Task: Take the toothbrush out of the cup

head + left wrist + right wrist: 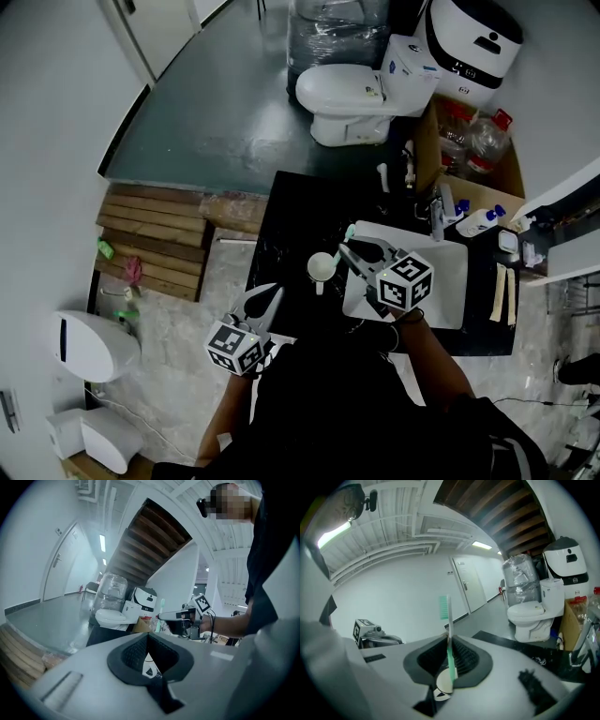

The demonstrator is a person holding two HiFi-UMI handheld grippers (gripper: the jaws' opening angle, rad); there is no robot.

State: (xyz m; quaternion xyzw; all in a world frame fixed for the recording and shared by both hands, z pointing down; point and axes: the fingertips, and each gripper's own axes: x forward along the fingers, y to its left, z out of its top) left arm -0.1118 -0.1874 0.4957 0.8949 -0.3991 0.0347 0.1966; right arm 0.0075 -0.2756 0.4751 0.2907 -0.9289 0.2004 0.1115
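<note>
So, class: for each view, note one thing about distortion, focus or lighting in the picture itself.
Head view: wide-angle, walls curve; black counter reads dark. Left gripper view: circular fisheye frame, black corners, bright strip light. Right gripper view: same round frame; toothbrush fairly crisp, right gripper body near the lens soft.

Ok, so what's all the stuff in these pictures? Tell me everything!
counter: one, black, in the middle
sink: one, white, set in the counter
cup: one, white, on the counter left of the sink
toothbrush: one, green and white, upright, held by the right gripper
toilet: one, white, beyond the counter
cardboard box: one, brown, right of the toilet
bottles: at least two, clear with red caps, in the cardboard box
wooden planks: a stack, brown, left of the counter
right gripper: one, grey, shut on the toothbrush
left gripper: one, grey, shut, holding nothing
</note>
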